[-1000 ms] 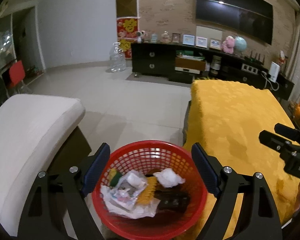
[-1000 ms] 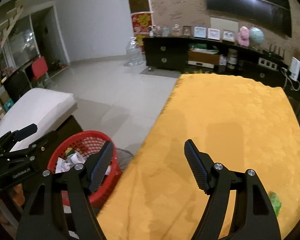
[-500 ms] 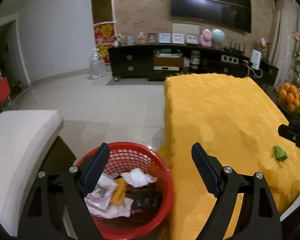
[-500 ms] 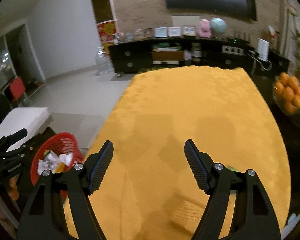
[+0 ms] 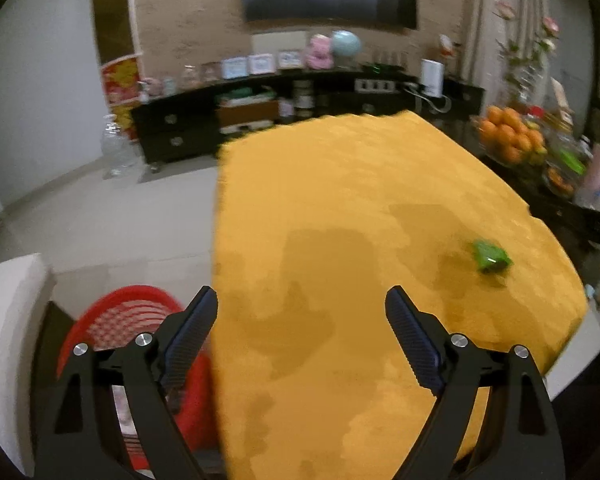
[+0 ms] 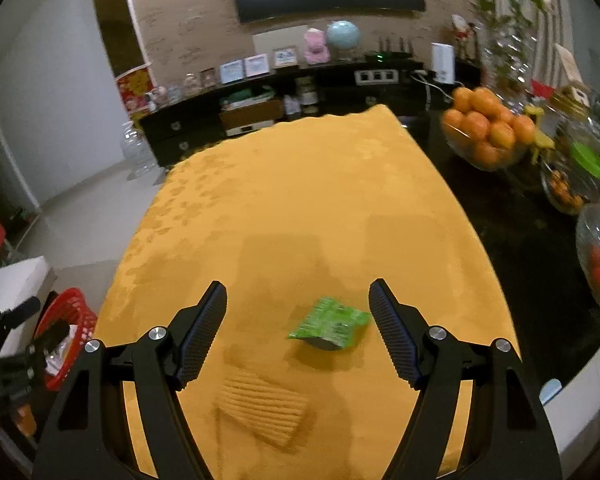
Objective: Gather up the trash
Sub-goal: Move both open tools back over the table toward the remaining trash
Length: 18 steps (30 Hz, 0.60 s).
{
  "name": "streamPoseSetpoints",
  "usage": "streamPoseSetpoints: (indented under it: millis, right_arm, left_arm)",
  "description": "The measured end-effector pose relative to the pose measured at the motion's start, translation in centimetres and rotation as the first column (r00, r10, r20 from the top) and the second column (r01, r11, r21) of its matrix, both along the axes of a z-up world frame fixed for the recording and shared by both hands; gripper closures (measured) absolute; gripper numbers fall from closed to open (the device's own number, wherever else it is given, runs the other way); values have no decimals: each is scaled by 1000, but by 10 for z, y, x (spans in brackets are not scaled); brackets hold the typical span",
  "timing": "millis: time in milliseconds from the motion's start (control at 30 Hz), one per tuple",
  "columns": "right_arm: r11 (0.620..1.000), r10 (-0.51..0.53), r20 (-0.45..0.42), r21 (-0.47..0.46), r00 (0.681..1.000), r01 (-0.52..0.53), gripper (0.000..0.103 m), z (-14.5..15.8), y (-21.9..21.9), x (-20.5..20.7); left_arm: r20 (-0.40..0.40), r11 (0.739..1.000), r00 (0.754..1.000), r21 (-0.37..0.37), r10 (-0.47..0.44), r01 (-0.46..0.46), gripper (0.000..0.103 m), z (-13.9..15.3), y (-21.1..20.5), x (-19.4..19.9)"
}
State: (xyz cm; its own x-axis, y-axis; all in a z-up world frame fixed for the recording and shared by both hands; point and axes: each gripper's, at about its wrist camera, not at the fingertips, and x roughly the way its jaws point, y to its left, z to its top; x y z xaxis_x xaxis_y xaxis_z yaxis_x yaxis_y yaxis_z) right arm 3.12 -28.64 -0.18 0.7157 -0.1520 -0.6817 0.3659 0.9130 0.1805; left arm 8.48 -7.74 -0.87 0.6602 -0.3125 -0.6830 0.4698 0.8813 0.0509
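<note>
Wrapper (image 5: 490,257), green and crumpled, lies on the yellow cloth (image 5: 340,208) ahead-right of the left gripper (image 5: 302,330), whose empty jaws are opening beside the red basket (image 5: 120,320). Seen from the right wrist, it sits just ahead between the right gripper's (image 6: 298,320) spread, empty fingers, looking light, thin and crinkly, so pinching its raised edge seems best.

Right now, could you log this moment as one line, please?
left gripper: opening, empty | right gripper: open, empty | green wrapper: on yellow cloth | red basket: beside table

A matt, fuzzy yellow cloth (image 6: 300,200) covers the table. On it lies a glossy, crinkled green wrapper (image 6: 330,322). Left of the cloth stands a red plastic mesh basket (image 5: 124,320) on smooth, shiny floor tiles (image 5: 100,220).
</note>
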Motion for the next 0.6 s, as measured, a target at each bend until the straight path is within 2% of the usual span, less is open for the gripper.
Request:
streamPoseSetpoints:
  millis: [133,267,433,600]
  right_arm:
    - [1000,-28,-10,1,1000,28,32,-7,-13,-7]
    - [998,-51,-19,20,999,52,31,-12,-26,-13]
    - [997,-61,-25,47,998,62,31,-18,-33,-17]
    - [996,-50,-24,68,998,52,31,-20,-36,-19]
  left_arm:
    - [-57,997,996,-19,-71,70,20,-13,-29,-8]
    - [-74,990,988,-1,-137,138,20,-25,-59,-22]
    - [-98,974,970,23,-223,227,20,-40,-91,-38]
    - [-138,961,953,21,-271,276,20,-52,-117,-46]
